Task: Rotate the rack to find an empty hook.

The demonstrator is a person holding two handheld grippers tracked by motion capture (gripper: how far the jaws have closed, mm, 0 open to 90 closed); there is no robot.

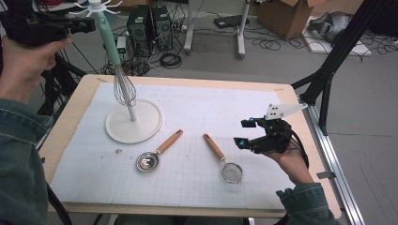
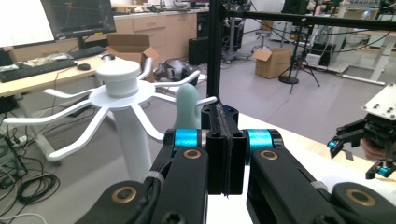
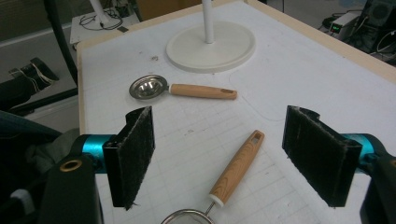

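Observation:
A whisk [image 1: 123, 84] with a mint-green handle [image 2: 187, 106] hangs beside the pole of a white hook stand [image 1: 133, 123], its wires just above the round base. My left gripper [image 1: 88, 24] is held high at the far left, next to the top of the whisk handle. Its jaws are pressed together [image 2: 224, 122] with nothing between them. My right gripper [image 1: 244, 133] hovers open over the right side of the mat. Below its jaws [image 3: 222, 135] lies a small strainer [image 1: 232, 171] with a wooden handle [image 3: 237, 169]. It also shows in the left gripper view [image 2: 357, 157].
A metal scoop with a wooden handle [image 1: 155, 154] lies on the white mat [image 1: 197, 108] in front of the stand's base [image 3: 212, 46]. The stand's hook arms [image 2: 70, 114] spread out around its top. Black frame posts [image 1: 328, 70] rise at the table's right.

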